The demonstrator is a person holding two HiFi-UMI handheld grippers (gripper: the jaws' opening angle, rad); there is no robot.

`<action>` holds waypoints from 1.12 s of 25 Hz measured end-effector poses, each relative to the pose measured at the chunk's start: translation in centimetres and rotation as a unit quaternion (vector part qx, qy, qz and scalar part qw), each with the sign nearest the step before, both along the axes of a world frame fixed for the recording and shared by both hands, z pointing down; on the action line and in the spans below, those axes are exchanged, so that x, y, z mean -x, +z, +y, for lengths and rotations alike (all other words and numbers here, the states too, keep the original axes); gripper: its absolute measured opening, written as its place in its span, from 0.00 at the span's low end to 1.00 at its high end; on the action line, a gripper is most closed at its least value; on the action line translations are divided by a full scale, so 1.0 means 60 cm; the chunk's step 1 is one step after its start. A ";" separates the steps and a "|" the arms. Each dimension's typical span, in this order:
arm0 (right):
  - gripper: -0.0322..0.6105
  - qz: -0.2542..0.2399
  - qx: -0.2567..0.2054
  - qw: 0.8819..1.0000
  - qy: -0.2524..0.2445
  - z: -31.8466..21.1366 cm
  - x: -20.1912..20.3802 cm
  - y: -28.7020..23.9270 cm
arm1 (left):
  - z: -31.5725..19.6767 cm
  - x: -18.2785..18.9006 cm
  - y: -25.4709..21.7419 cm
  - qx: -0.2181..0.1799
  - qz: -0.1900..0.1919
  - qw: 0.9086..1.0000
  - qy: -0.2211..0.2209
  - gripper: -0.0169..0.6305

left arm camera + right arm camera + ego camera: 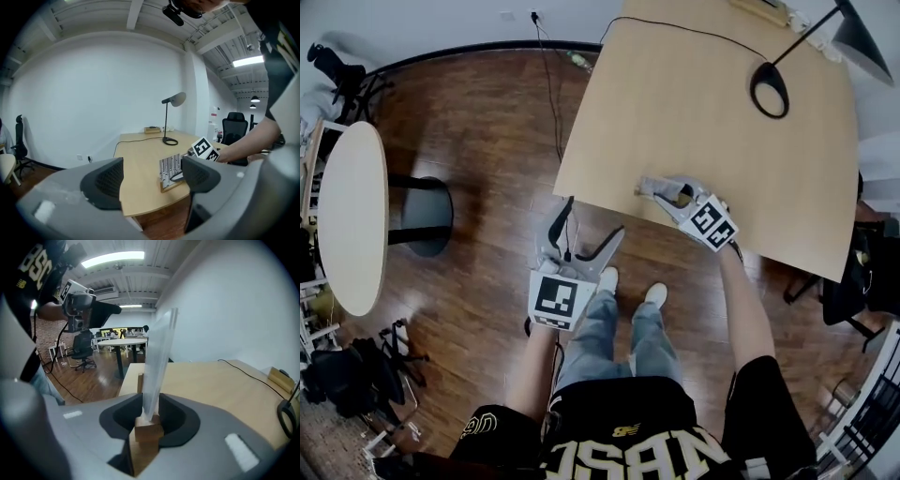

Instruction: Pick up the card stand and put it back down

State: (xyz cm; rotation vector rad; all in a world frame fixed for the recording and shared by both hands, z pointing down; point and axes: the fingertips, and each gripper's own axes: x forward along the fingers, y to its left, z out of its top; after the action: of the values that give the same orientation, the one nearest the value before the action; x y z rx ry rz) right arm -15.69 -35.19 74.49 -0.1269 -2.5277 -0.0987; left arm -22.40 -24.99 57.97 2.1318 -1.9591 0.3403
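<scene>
The card stand (676,195), a clear upright panel in a small wooden base, is near the front edge of the light wooden table (694,103). My right gripper (661,192) is shut on it. In the right gripper view the wooden base (149,431) sits pinched between the dark pads, and the clear panel (158,357) rises out of them. Whether the base touches the tabletop I cannot tell. My left gripper (595,216) hangs open over the floor in front of the table, holding nothing. The left gripper view looks between its open pads (104,182) at the card stand (170,169).
A black desk lamp (769,89) stands on the far part of the table, with its cable (675,28) running across the back. A round white table (352,216) is at the left. Bags (356,370) lie on the wooden floor (478,122).
</scene>
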 end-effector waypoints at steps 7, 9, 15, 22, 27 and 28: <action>0.51 -0.019 -0.002 0.997 0.074 -0.019 -0.019 -0.014 | 0.005 -0.031 0.029 0.011 0.009 0.999 0.039 0.65; 0.61 -0.029 -0.022 0.991 0.131 -0.025 -0.046 -0.059 | 0.011 -0.035 0.017 0.006 0.011 0.999 0.048 0.65; 0.69 -0.144 -0.044 0.950 0.275 0.047 -0.106 -0.292 | 0.029 -0.050 -0.040 -0.026 0.038 0.996 0.077 0.65; 0.69 -0.242 -0.067 0.915 0.316 0.252 -0.184 -0.438 | 0.113 -0.110 -0.103 -0.067 -0.004 0.992 0.106 0.65; 0.69 -0.278 -0.105 0.910 0.290 0.371 -0.215 -0.492 | 0.220 -0.145 -0.183 -0.115 -0.014 0.992 0.043 0.62; 0.69 -0.288 -0.111 0.907 0.288 0.402 -0.227 -0.500 | 0.248 -0.153 -0.193 -0.121 -0.018 0.992 0.027 0.61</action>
State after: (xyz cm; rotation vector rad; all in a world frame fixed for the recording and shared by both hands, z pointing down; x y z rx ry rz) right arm -2.08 -11.08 44.48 0.8558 -2.9868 -0.2084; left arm -13.23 -10.08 46.42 2.3441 -2.0599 0.1573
